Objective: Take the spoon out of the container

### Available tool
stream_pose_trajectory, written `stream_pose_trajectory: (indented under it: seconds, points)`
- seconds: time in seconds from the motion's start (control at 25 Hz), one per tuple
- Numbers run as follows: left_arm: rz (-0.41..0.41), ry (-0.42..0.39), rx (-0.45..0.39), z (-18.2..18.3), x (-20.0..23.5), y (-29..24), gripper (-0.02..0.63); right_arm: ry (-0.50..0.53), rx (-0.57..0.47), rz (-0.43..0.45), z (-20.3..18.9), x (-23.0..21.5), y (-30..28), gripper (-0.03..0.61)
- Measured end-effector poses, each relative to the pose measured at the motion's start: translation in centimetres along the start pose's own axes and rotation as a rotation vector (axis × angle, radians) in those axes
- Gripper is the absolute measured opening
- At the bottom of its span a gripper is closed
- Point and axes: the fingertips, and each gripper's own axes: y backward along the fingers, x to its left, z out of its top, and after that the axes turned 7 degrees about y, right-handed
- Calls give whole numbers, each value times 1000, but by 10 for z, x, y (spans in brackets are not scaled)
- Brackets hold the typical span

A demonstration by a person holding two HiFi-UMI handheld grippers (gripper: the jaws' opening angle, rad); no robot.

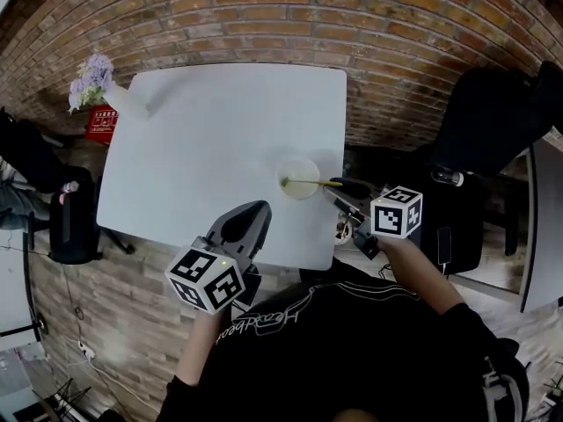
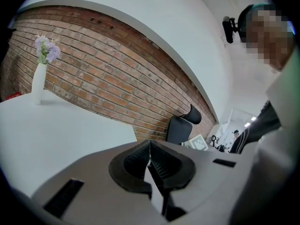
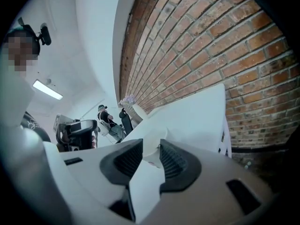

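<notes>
A pale round container (image 1: 297,179) stands near the right front corner of the white table (image 1: 202,139). A spoon (image 1: 318,183) with a yellow-green handle lies across its rim and points right. My right gripper (image 1: 342,188) is at the table's right edge with its tips at the end of the handle. In the right gripper view its pads (image 3: 173,159) stand apart and press on nothing; I cannot make out the spoon there. My left gripper (image 1: 253,211) hovers over the table's front edge, left of the container. Its jaws meet with nothing between them (image 2: 150,156).
A white vase with purple flowers (image 1: 113,90) stands at the table's far left corner, also in the left gripper view (image 2: 39,81). A red crate (image 1: 101,123) sits beside the table on the left. A black chair (image 1: 493,117) is at the right, a brick wall (image 1: 290,16) beyond.
</notes>
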Motion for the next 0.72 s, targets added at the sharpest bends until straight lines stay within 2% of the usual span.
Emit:
stream_pose_trajectory:
  seconds: [0.32,0.72]
  points:
    - [15,20,1,-2,8,1,8,-17,4,-39,0,-8,-5,19]
    - [21,34,-7,-7,10,8,8,-5,16,-59,1,-5,-8,0]
